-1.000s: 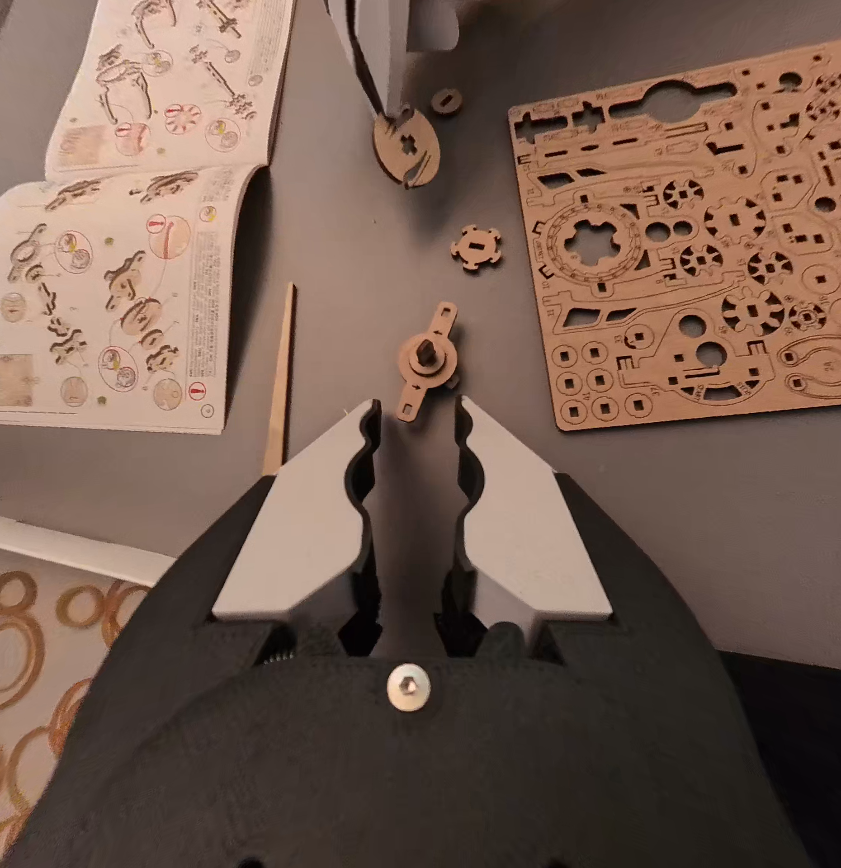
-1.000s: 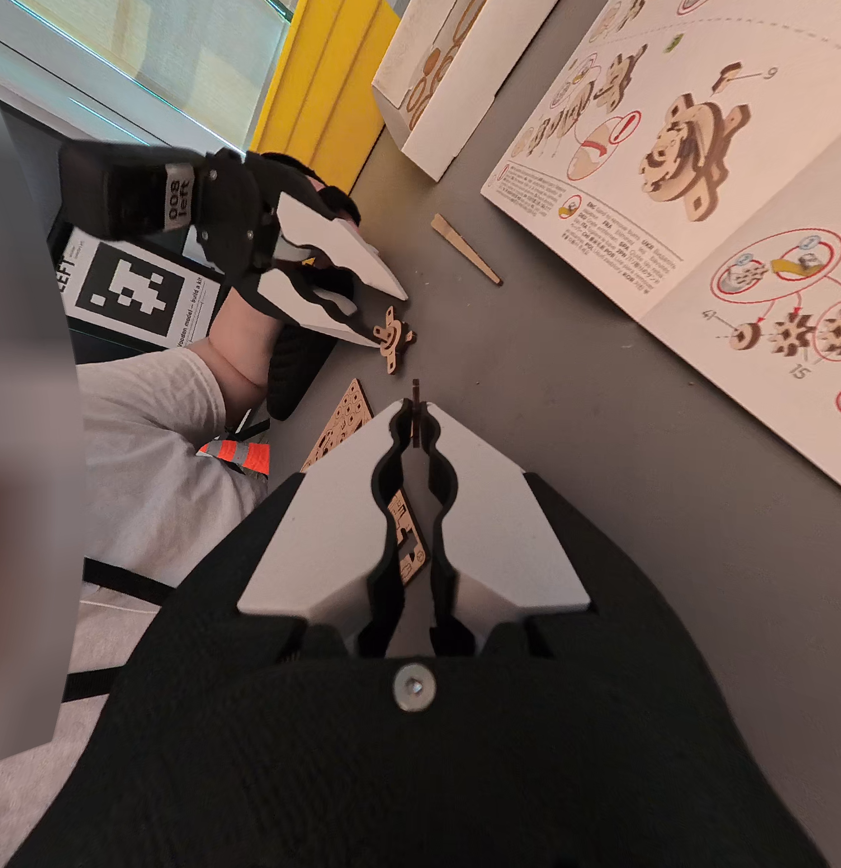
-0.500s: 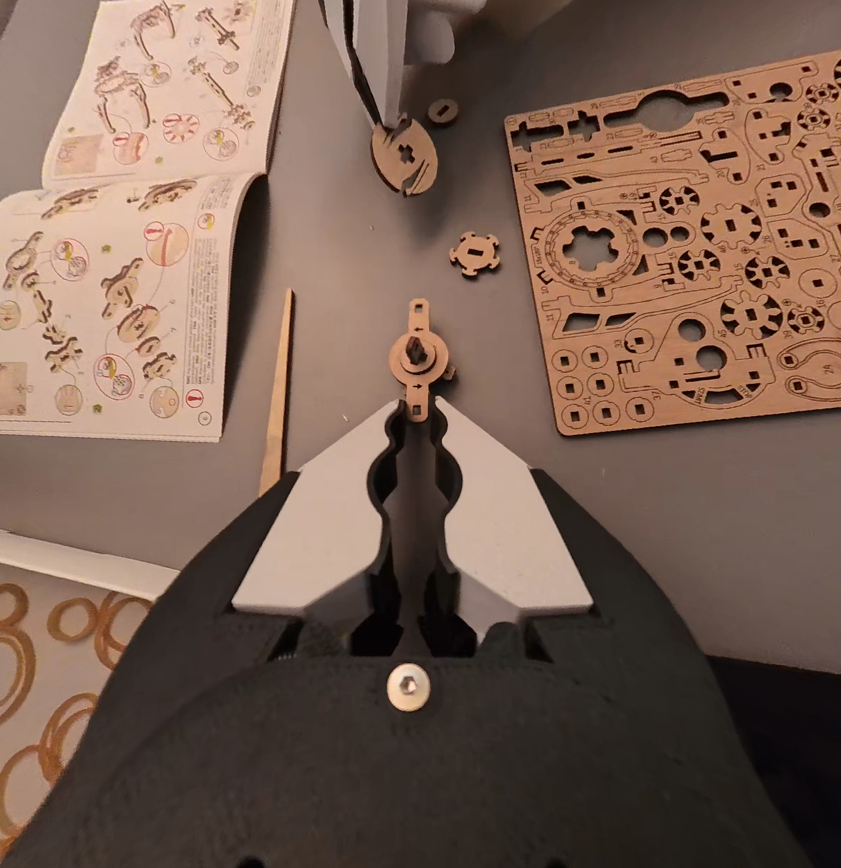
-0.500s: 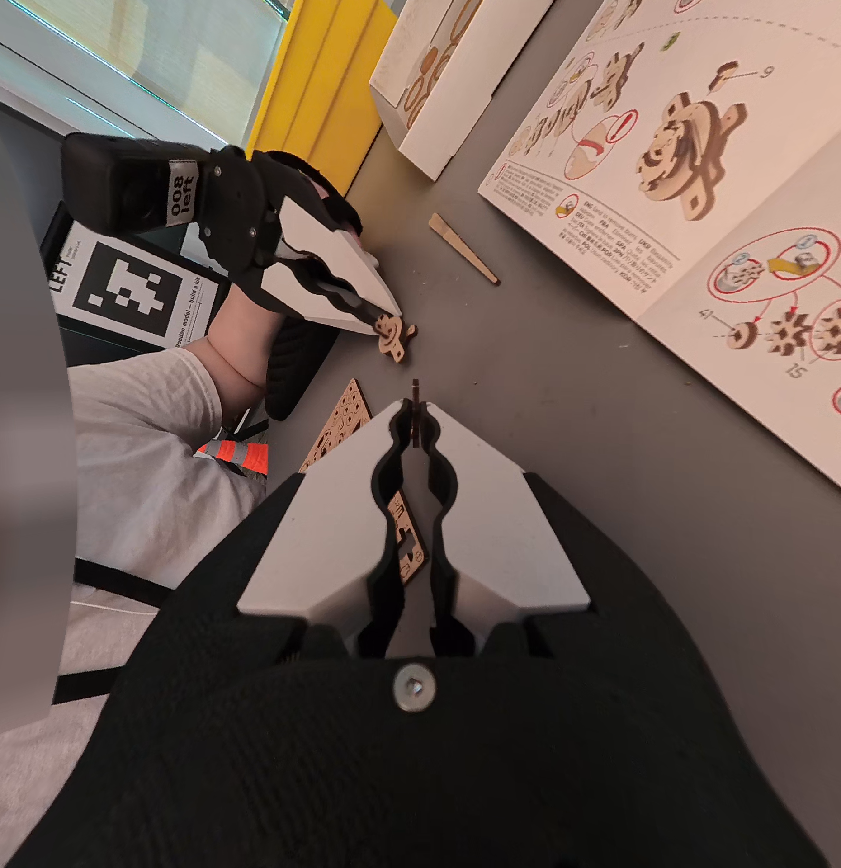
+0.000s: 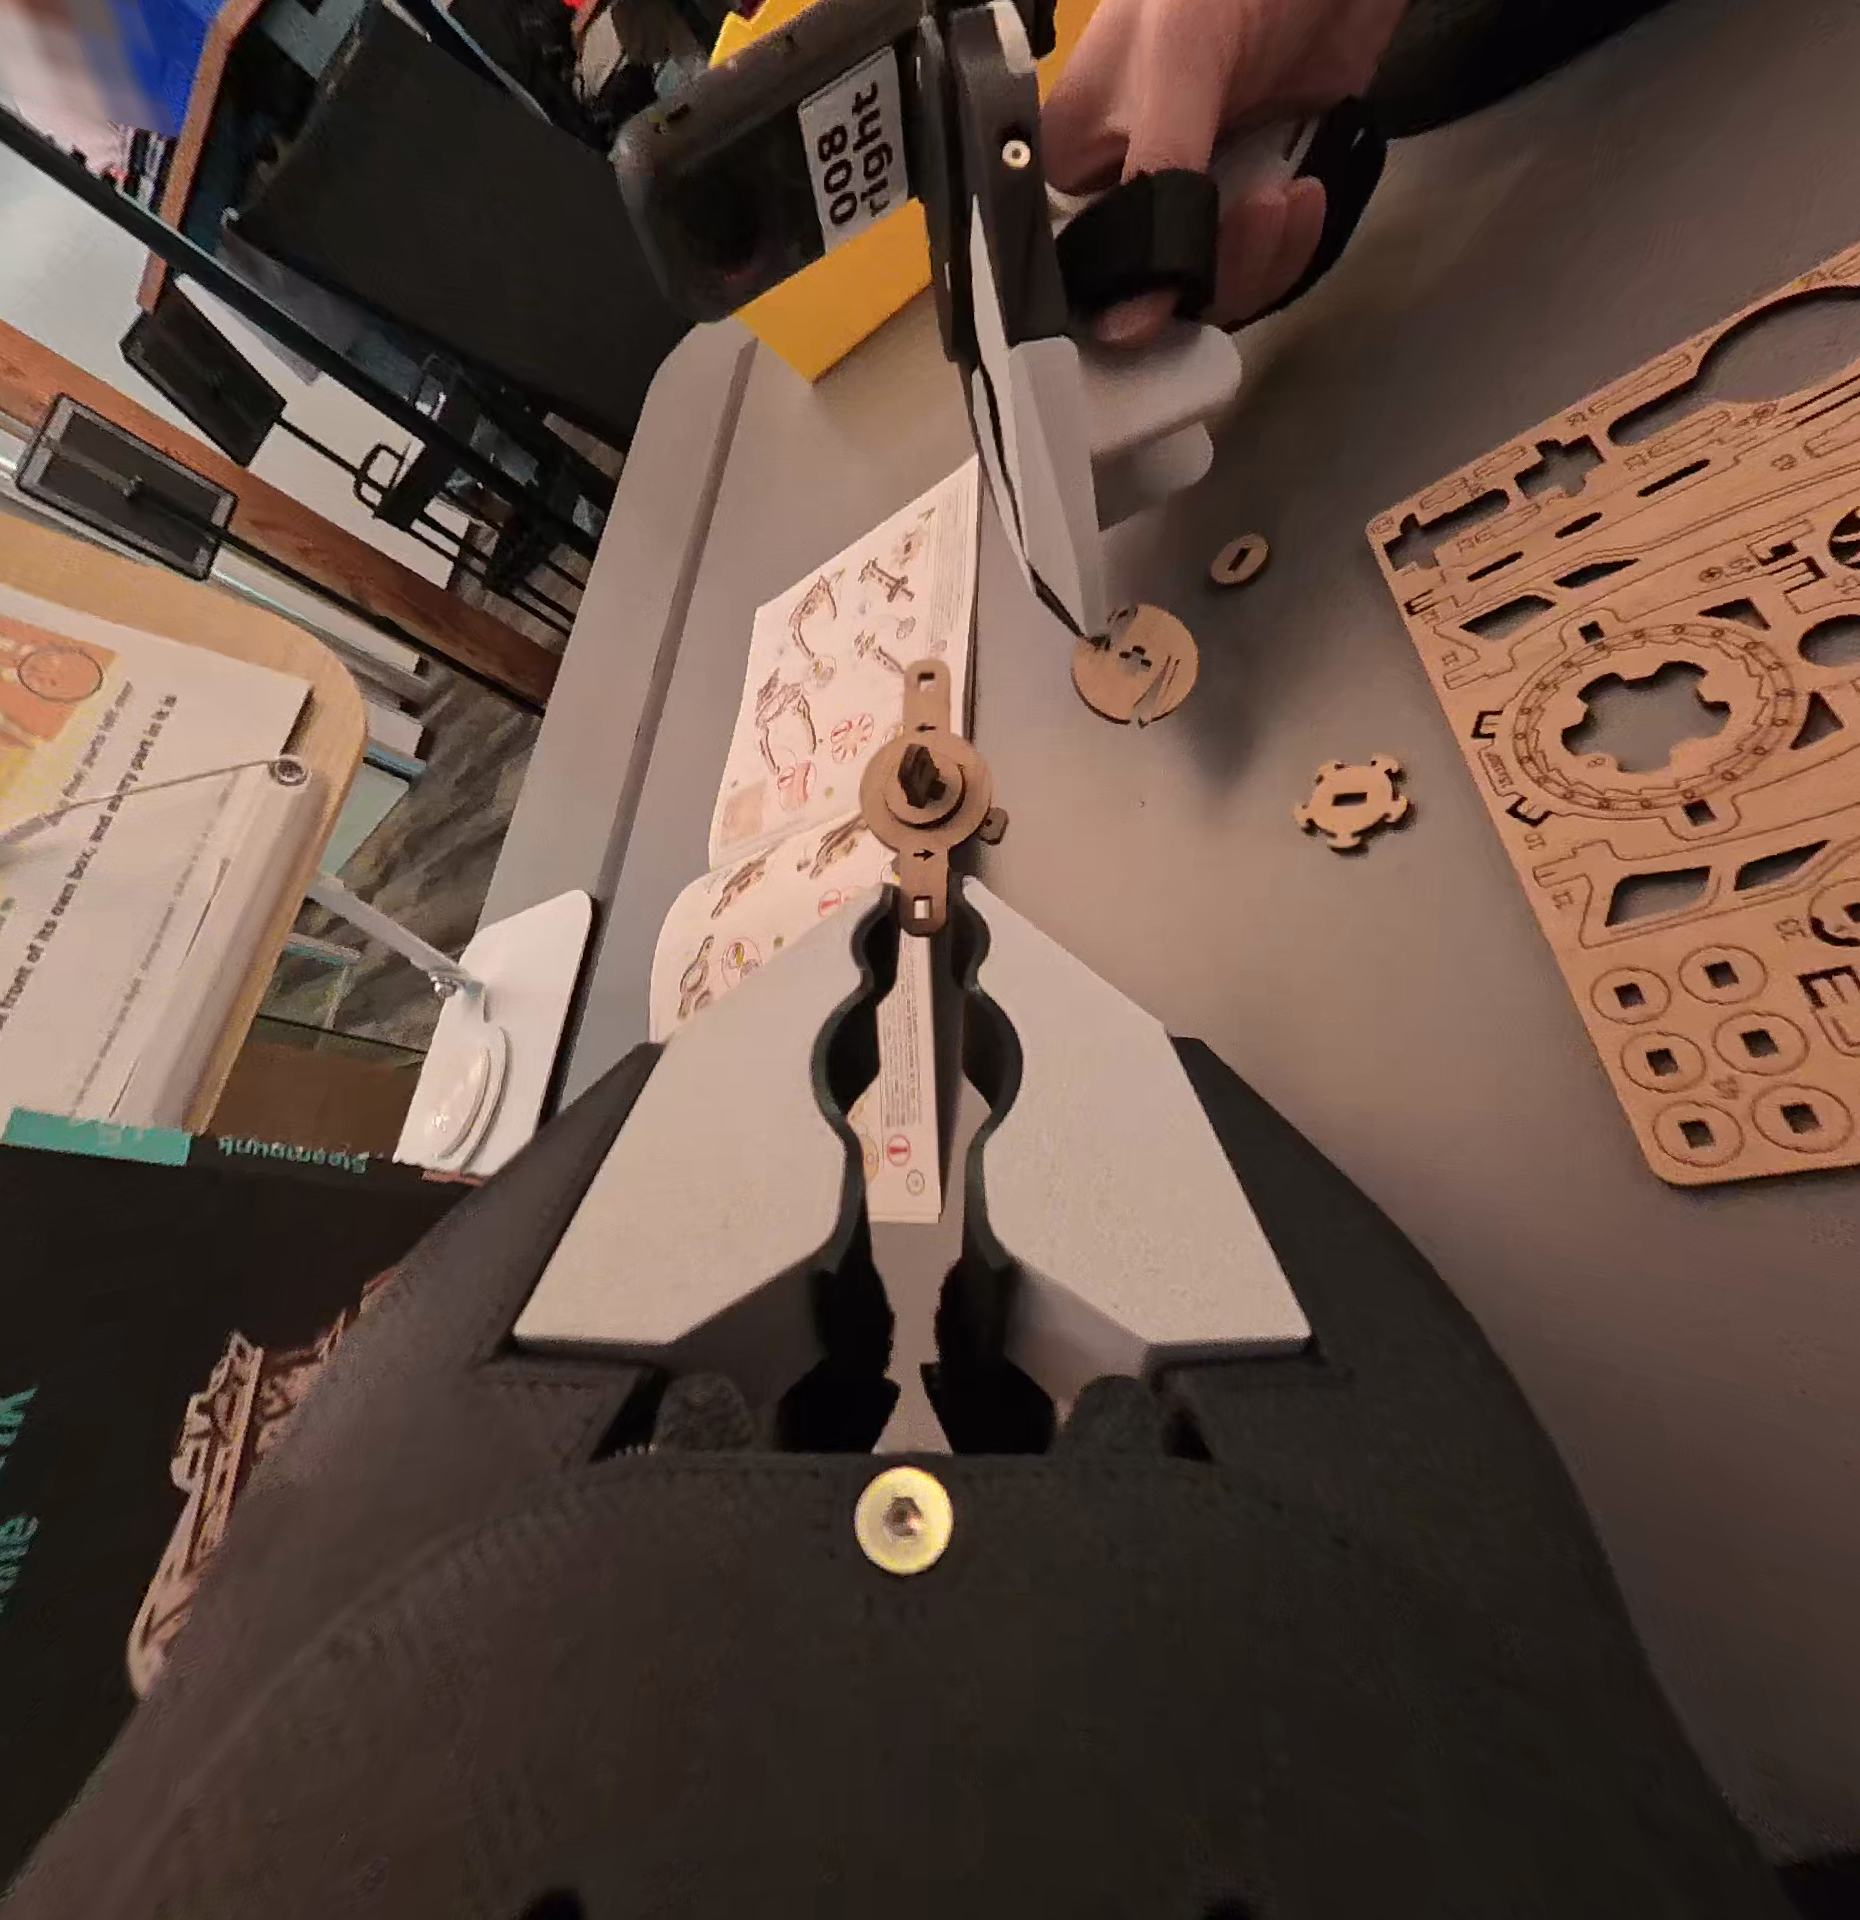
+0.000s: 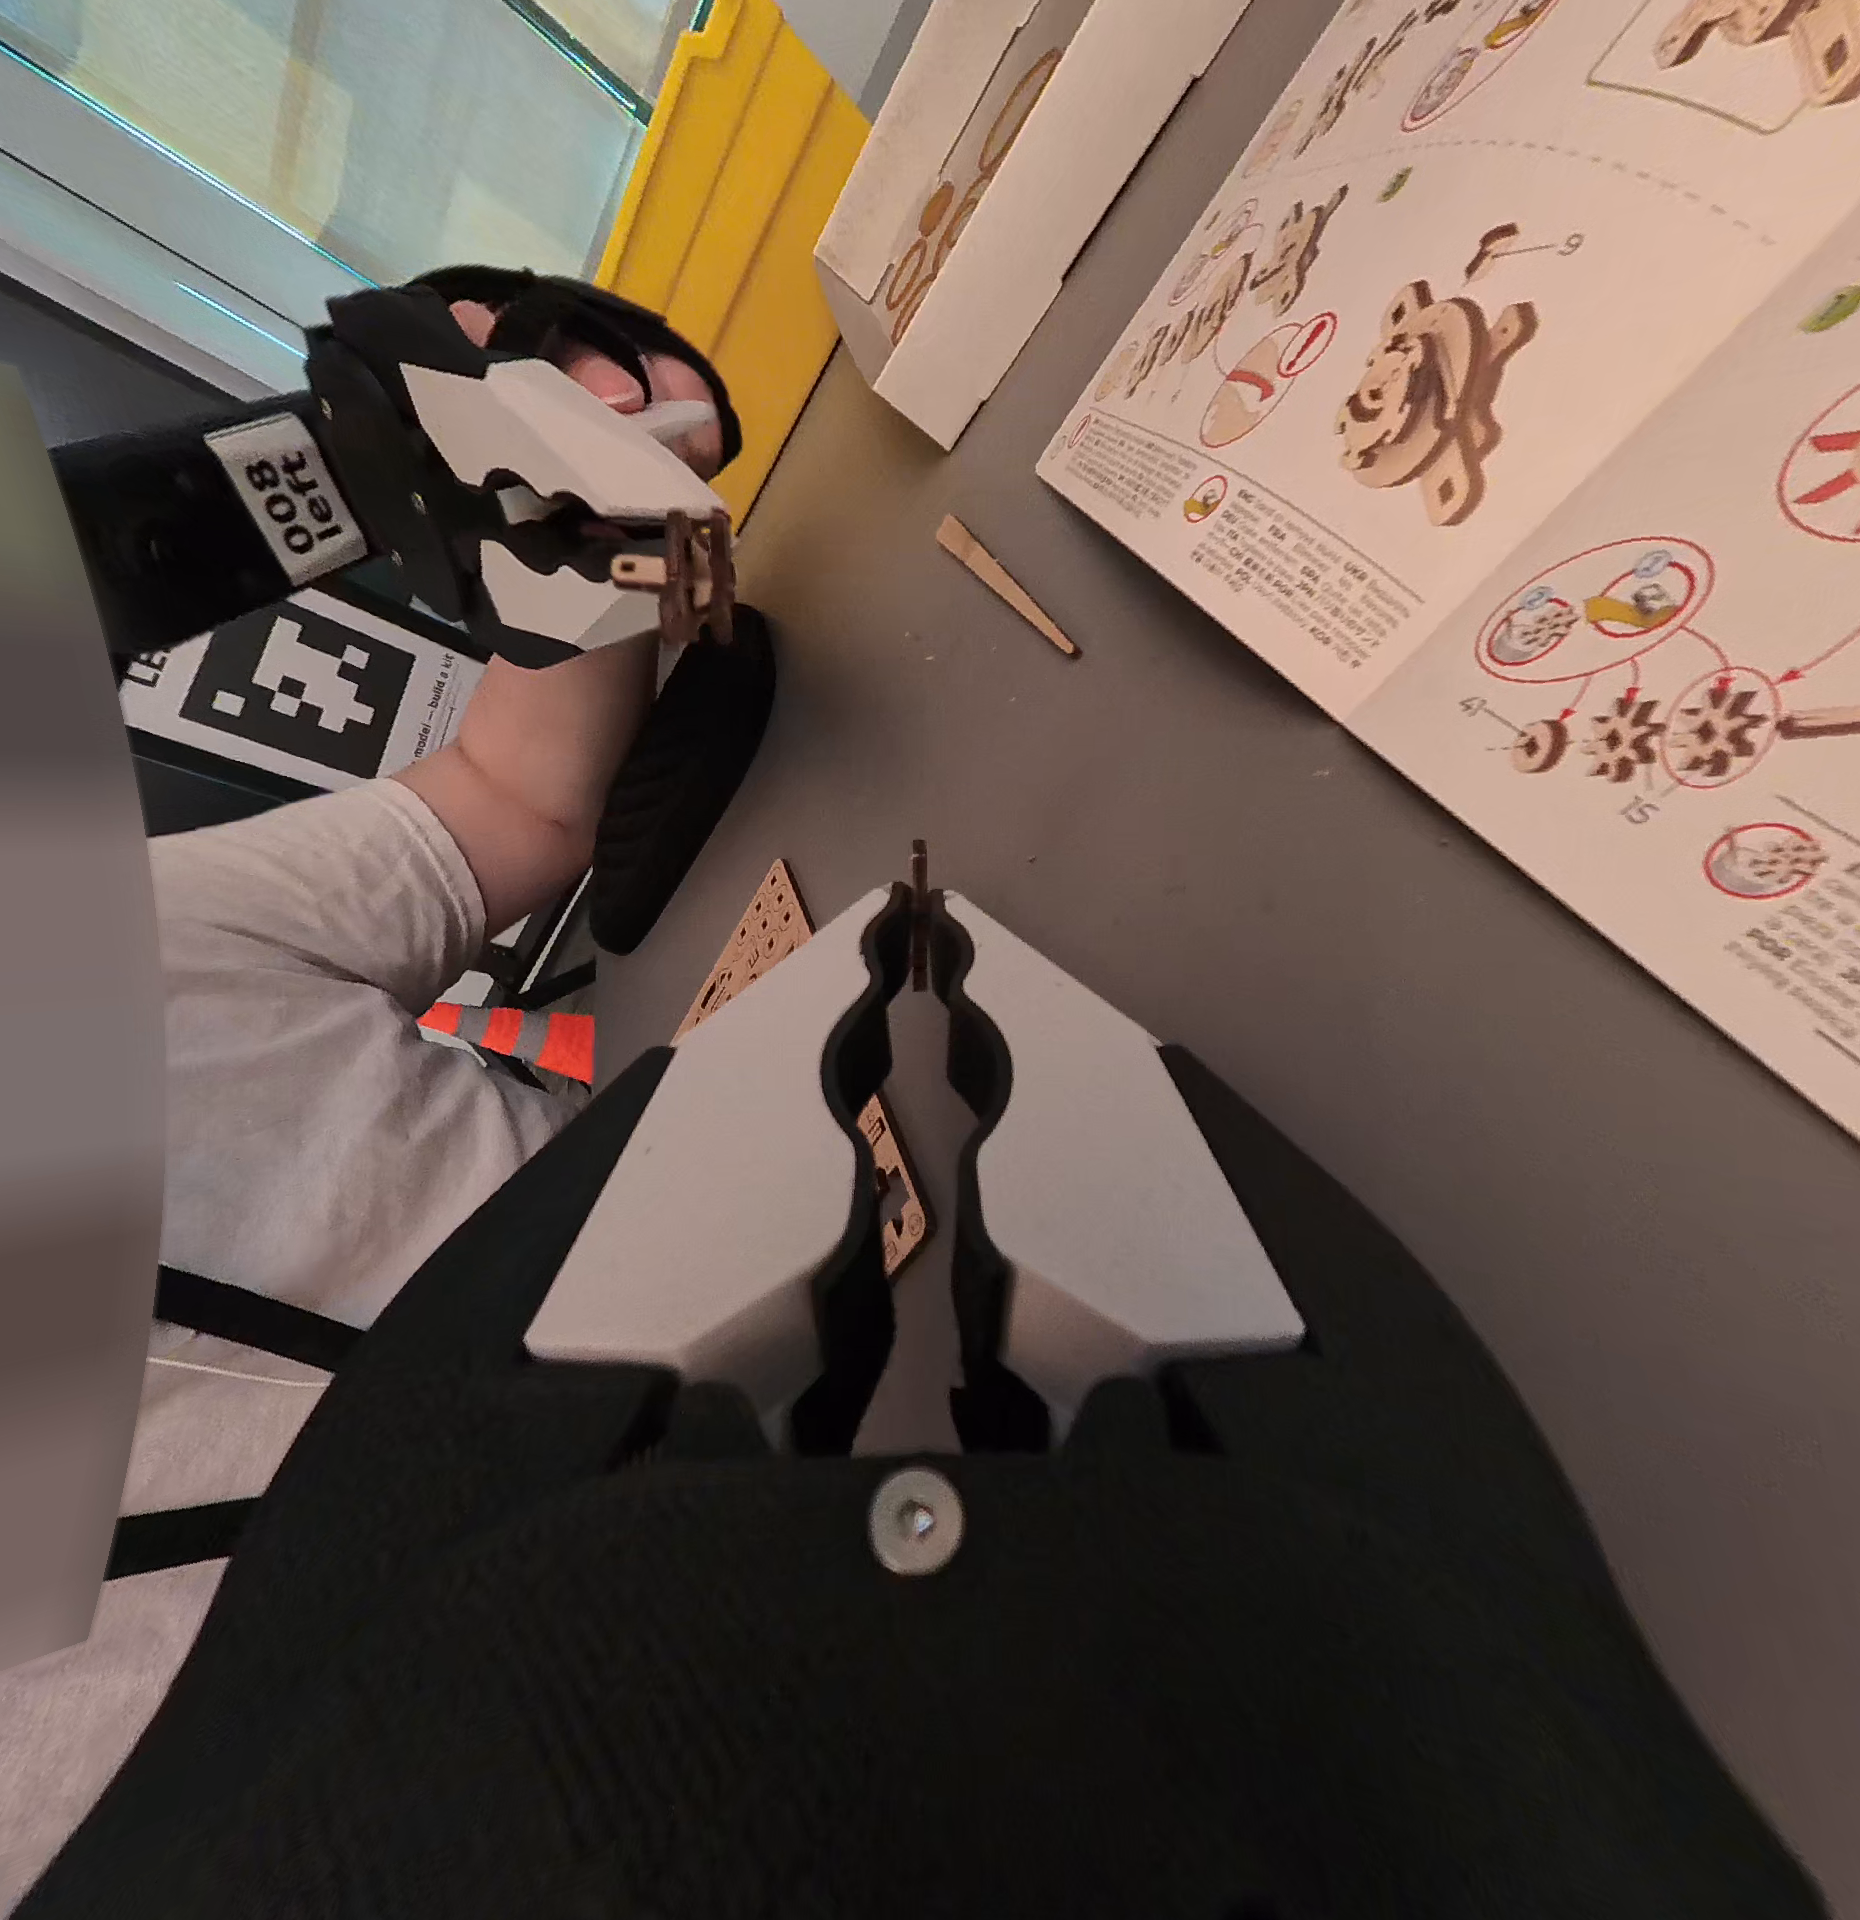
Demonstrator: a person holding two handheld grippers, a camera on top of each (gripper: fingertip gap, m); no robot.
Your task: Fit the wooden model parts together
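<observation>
The work surface is a matt grey table (image 5: 1217, 1039), seen in both wrist views. Directly on it lie: a laser-cut wooden parts sheet (image 5: 1684, 831) at the right of the left wrist view, flat, with many pieces already punched out; a small notched wooden gear piece (image 5: 1352, 805) just left of that sheet; a small oval washer with a slot (image 5: 1239, 559) farther off; an open instruction booklet (image 6: 1528, 468), lying flat; a tapered wooden stick (image 6: 1004, 585) near the booklet's edge, apart from it; and a white cardboard box (image 6: 967, 218) beyond the stick, beside a yellow bin (image 6: 739, 208).
</observation>
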